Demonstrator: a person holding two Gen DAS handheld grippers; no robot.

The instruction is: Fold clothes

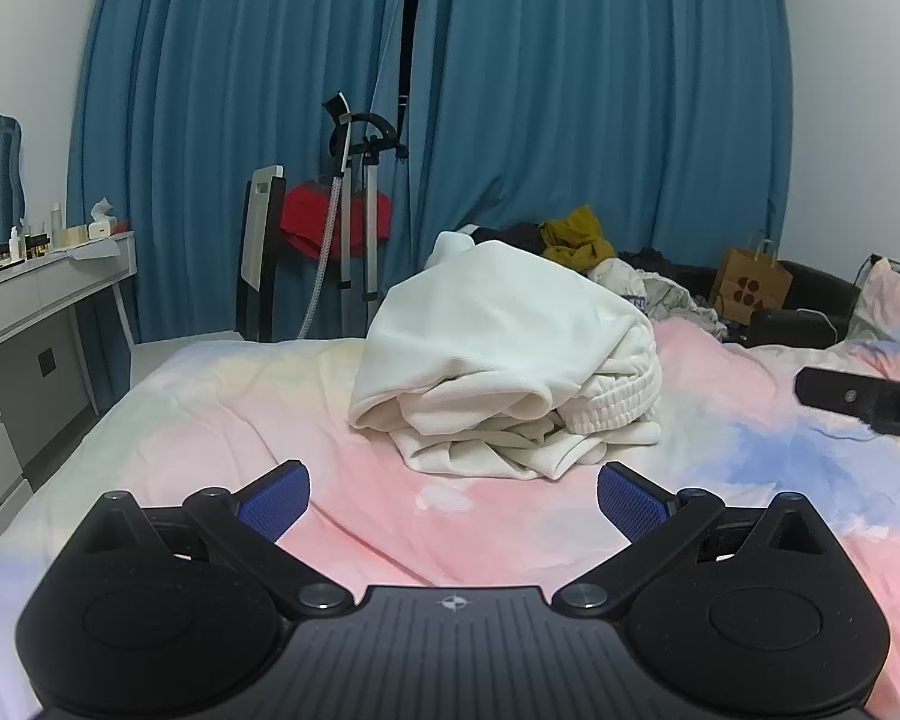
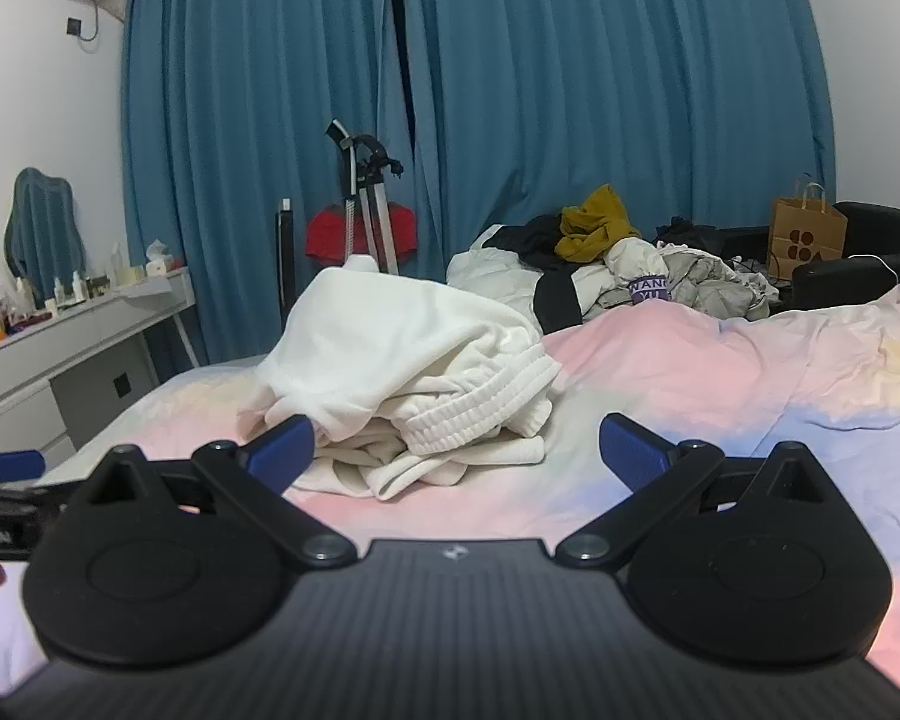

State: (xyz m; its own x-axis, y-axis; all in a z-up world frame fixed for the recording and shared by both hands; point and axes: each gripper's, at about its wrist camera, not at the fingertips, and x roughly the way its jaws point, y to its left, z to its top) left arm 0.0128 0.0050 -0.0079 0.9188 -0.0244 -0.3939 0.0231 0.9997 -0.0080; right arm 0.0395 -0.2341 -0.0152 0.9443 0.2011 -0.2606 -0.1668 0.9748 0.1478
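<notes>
Pastel pink-and-blue tie-dye bedsheet [image 1: 342,480] spreads under both your tools, teal pleated curtains [image 1: 570,120] behind. Crumpled white knit garment [image 1: 498,372] heaped dead ahead, unfolded, likely dumped for sorting. Left gripper [image 1: 453,501] and right gripper [image 2: 456,450]: fingers spread wide, empty, short of the cloth.

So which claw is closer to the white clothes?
Right. The right claw is open just short of the white clothes, its left pad beside the crumpled edge. The left claw hangs open farther back over bare bedspread.
</notes>
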